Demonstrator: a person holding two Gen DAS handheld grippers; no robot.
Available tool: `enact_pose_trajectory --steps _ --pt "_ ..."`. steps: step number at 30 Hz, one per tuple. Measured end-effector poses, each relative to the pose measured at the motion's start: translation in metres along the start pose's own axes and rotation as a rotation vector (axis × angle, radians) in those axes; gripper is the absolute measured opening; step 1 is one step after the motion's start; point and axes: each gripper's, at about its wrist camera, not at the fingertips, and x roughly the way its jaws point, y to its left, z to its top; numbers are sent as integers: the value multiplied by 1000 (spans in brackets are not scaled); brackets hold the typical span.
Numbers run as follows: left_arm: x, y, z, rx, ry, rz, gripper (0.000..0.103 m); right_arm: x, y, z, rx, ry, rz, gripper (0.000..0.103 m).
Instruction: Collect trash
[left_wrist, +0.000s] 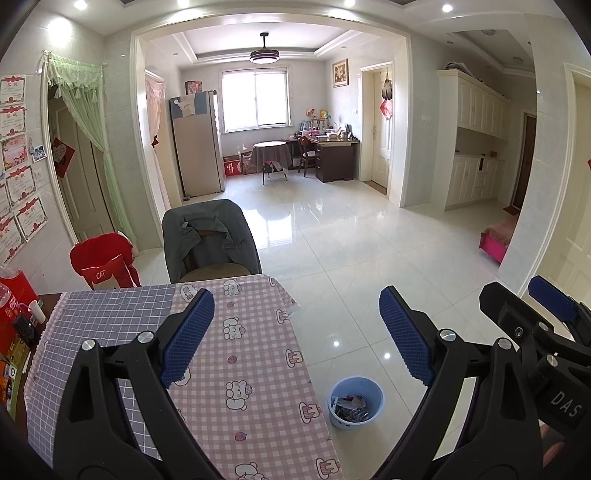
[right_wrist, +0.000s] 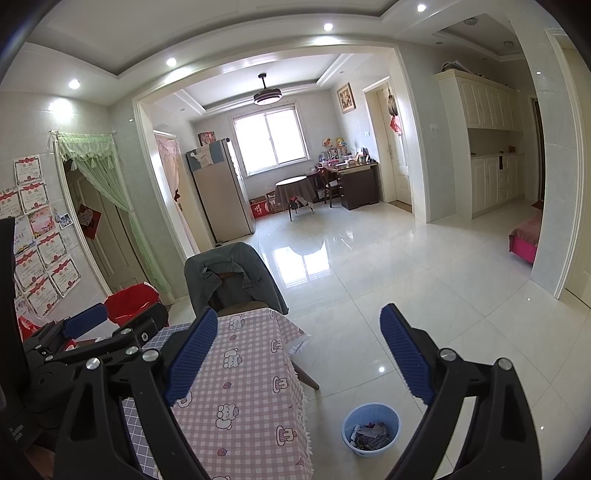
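Note:
A small light-blue bin stands on the tiled floor beside the table's right edge, with crumpled wrappers inside. The right wrist view shows the same bin and its wrappers low between the fingers. My left gripper is open above the table's right edge, nothing between its blue pads. My right gripper is open too, empty, hovering over the table corner and floor. The right gripper appears at the right of the left wrist view; the left gripper appears at the left of the right wrist view.
The table wears a pink checked cloth with bears and a grey checked cloth. A chair with a grey jacket stands at its far end, a red-covered chair to the left. Boxes and a cup crowd the left edge. Open tiled floor lies right.

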Motion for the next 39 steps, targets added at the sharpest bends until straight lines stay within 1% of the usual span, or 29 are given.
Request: enact_pose_trajectory --steps 39 --pt "5 4 -3 -1 10 -5 89 2 -1 3 4 5 1 88"
